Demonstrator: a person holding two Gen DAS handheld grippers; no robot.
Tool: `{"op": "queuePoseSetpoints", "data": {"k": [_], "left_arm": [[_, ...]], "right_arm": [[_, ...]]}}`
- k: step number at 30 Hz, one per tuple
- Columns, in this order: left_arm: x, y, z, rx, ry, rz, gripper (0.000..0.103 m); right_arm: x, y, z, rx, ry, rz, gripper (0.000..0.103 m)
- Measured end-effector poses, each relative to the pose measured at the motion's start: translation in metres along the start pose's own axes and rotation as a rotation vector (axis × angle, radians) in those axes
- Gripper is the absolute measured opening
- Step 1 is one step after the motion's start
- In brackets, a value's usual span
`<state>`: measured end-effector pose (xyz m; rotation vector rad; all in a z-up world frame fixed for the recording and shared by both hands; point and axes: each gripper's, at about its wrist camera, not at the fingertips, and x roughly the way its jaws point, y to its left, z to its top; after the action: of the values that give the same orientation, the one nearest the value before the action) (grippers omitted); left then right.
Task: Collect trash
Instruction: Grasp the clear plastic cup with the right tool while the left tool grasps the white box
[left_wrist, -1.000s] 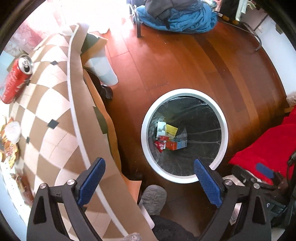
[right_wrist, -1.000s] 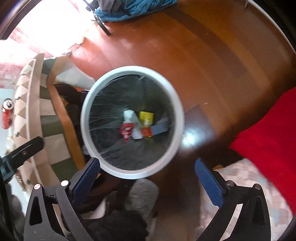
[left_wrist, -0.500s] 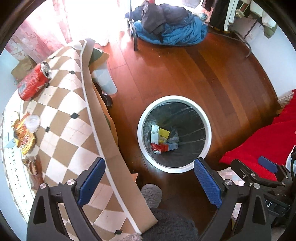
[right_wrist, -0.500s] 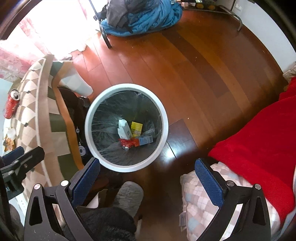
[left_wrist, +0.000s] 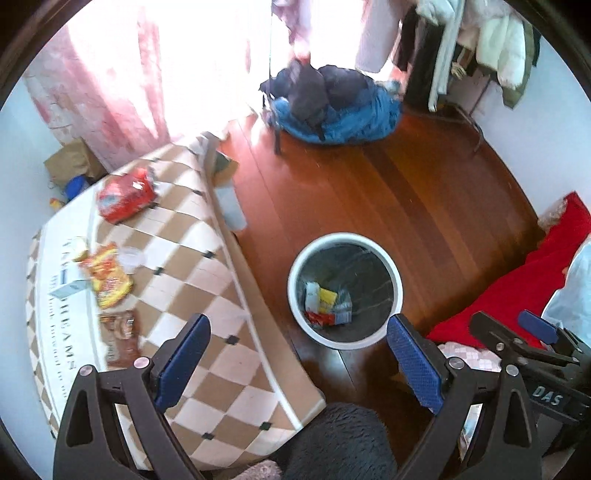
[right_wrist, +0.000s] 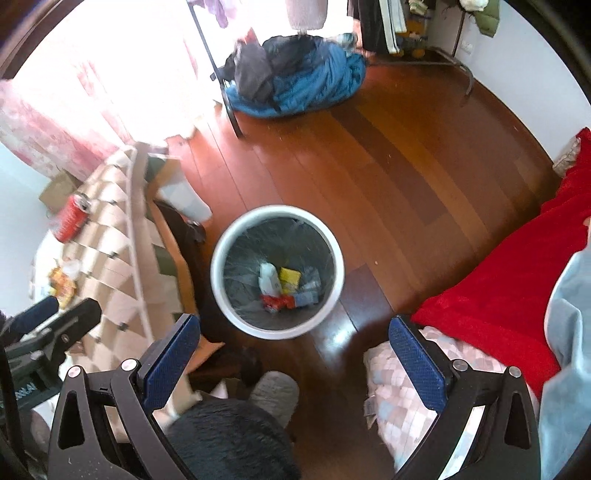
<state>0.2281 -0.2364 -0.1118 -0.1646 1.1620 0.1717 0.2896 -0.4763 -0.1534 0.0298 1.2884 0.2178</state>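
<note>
A white round trash bin (left_wrist: 397, 284) (right_wrist: 218, 280) with a dark liner stands on the wooden floor and holds several cartons and wrappers (left_wrist: 327, 304) (right_wrist: 286, 286). On the checkered table (left_wrist: 192, 280) lie a red can (left_wrist: 123, 194) (right_wrist: 70, 221), a yellow-red snack wrapper (left_wrist: 107, 280), a clear cup (left_wrist: 131, 258) and a small white box (left_wrist: 68, 288). My left gripper (left_wrist: 297, 360) is open and empty, high above the table edge and bin. My right gripper (right_wrist: 295, 363) is open and empty above the bin's near side.
A red blanket (right_wrist: 498, 291) and patterned bedding (right_wrist: 417, 387) lie at the right. A blue pile of clothes (right_wrist: 295, 85) sits on a rack at the back. A brown bag (left_wrist: 72, 162) stands behind the table. A dark slipper (right_wrist: 229, 439) is at the bottom.
Both grippers have risen and pulled back from the bin, which now looks smaller. More of the table and room is in view. Both stay open and empty.
</note>
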Motion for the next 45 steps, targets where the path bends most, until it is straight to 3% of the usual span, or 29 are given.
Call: {"op": "queuePoseSetpoints", "data": {"k": [5, 8, 13, 21, 23, 26, 30, 31, 33, 37, 40, 42, 45], "left_arm": [[-0.035, 0.041, -0.009, -0.068, -0.071, 0.044, 0.098], [-0.042, 0.087, -0.021, -0.142, -0.081, 0.073, 0.098], [-0.026, 0.171, -0.052, -0.262, -0.049, 0.203, 0.098], [0.031, 0.321, -0.115, -0.496, 0.095, 0.378, 0.098], [0.044, 0.348, -0.125, -0.537, 0.123, 0.393, 0.098], [0.062, 0.373, -0.133, -0.582, 0.160, 0.408, 0.098], [0.085, 0.393, -0.131, -0.623, 0.188, 0.384, 0.098], [0.088, 0.395, -0.129, -0.632, 0.191, 0.372, 0.098], [0.092, 0.399, -0.120, -0.663, 0.193, 0.339, 0.098], [0.091, 0.408, -0.092, -0.768, 0.164, 0.206, 0.098], [0.095, 0.417, -0.071, -0.851, 0.145, 0.087, 0.098], [0.110, 0.424, -0.057, -0.901, 0.180, 0.022, 0.096], [0.129, 0.437, -0.046, -0.984, 0.204, -0.017, 0.096]], "right_arm": [[-0.048, 0.026, -0.004, 0.005, -0.082, 0.053, 0.103], [-0.068, 0.049, -0.008, -0.009, -0.111, 0.097, 0.103], [-0.069, 0.115, -0.017, -0.096, -0.092, 0.173, 0.103], [0.006, 0.268, -0.034, -0.306, 0.075, 0.283, 0.103], [0.033, 0.310, -0.034, -0.363, 0.129, 0.311, 0.103], [0.072, 0.363, -0.028, -0.439, 0.174, 0.286, 0.103], [0.116, 0.397, -0.008, -0.480, 0.164, 0.205, 0.101], [0.126, 0.401, -0.002, -0.477, 0.168, 0.194, 0.098], [0.146, 0.406, 0.010, -0.447, 0.204, 0.200, 0.082], [0.170, 0.414, 0.026, -0.362, 0.244, 0.255, 0.075], [0.179, 0.421, 0.028, -0.341, 0.250, 0.274, 0.059], [0.184, 0.425, 0.027, -0.332, 0.259, 0.276, 0.043], [0.185, 0.427, 0.027, -0.317, 0.254, 0.262, 0.043]]}}
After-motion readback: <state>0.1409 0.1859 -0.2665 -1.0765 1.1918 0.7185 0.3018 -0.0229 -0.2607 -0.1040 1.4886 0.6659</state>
